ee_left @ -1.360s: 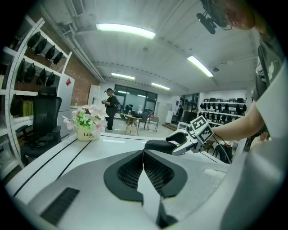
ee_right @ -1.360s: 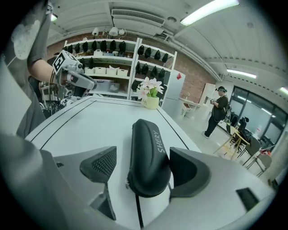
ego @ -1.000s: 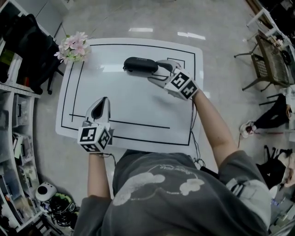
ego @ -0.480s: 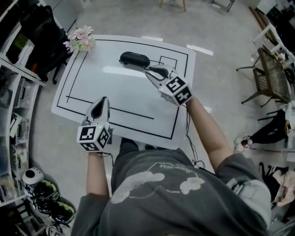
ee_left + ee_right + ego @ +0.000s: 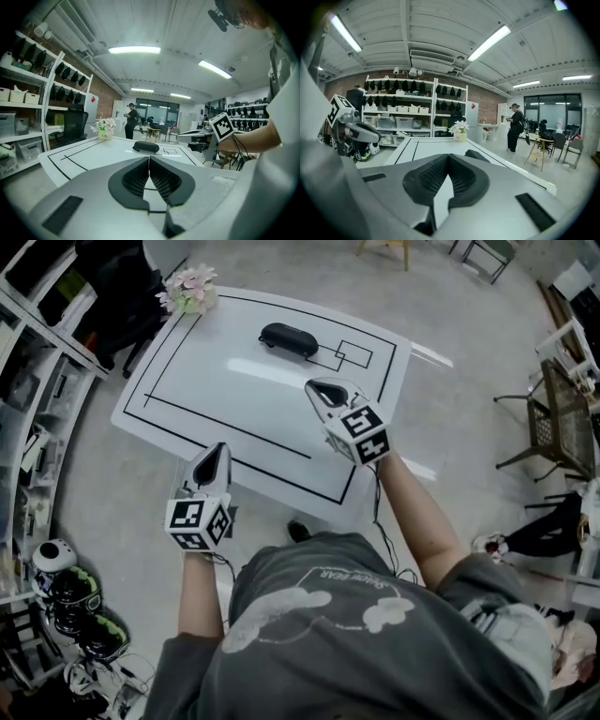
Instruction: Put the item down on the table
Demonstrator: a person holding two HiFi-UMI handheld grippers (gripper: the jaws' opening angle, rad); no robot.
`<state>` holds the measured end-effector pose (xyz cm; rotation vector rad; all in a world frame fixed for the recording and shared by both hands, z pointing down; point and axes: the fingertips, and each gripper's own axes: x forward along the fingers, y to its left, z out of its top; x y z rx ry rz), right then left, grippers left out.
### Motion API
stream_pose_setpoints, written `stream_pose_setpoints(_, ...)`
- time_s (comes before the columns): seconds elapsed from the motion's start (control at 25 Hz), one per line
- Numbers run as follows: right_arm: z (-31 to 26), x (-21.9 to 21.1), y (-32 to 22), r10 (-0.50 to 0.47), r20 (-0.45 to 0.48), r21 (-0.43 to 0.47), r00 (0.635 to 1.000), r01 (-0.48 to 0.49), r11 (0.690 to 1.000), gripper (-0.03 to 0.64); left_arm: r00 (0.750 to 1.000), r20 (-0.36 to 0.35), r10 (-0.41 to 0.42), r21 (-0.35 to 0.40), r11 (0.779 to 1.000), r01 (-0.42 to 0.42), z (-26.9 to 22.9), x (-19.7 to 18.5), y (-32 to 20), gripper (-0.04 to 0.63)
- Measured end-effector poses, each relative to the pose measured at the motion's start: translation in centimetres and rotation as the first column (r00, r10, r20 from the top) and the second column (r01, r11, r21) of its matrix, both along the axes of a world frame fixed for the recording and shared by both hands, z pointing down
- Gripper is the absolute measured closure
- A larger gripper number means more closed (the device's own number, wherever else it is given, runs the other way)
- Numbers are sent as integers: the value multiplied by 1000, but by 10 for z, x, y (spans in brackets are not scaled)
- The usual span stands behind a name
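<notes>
Far left: pink-and-white flower bunch in a small pot sits on the far-left corner of the white table w/ black tape lines. Left gripper hangs over the near edge, jaws clenched tight, nothing btwn them.

Centre, far side: black oblong hard-shell case lies flat on the table, just beside the small taped rectangle, well apart from both grippers. Task looks done.

Right gripper is over the table's right part, also clenched on nothing, pointing approx. toward the case.

Handling, my guess: case prob. light and stiff, w/ a smooth rounded shell that could slip. If it's picked up again, best to take hold across the narrow middle, pads on the long flanks, not the domed ends.
</notes>
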<state>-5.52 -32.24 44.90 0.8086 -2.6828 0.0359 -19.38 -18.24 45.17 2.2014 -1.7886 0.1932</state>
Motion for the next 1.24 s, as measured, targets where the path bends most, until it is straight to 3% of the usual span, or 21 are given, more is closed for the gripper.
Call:
stream_pose_setpoints(0.12, -2, 0, 7, 35, 30, 26, 999, -36, 999, 620, 1000, -15, -26, -8, 1000, 26, 5, -2, 16, 591)
stream_pose_setpoints(0.44, 11, -2, 53, 32, 46, -47, 998, -30, 998, 620, 993, -6, -119, -2, 993, 119, 3, -18, 85, 591)
stream_pose_setpoints(0.8, -7, -24, 142, -74, 49, -22, 996, 75, 997, 618, 976, -31, -214, 17, 977, 214, -1, -31, 173, 591)
stream_pose_setpoints(1.24, -5, -20, 265, -178, 58, -30, 982, 180, 983, 620, 967, -41, -253, 25, 967, 254, -1, -6, 278, 591)
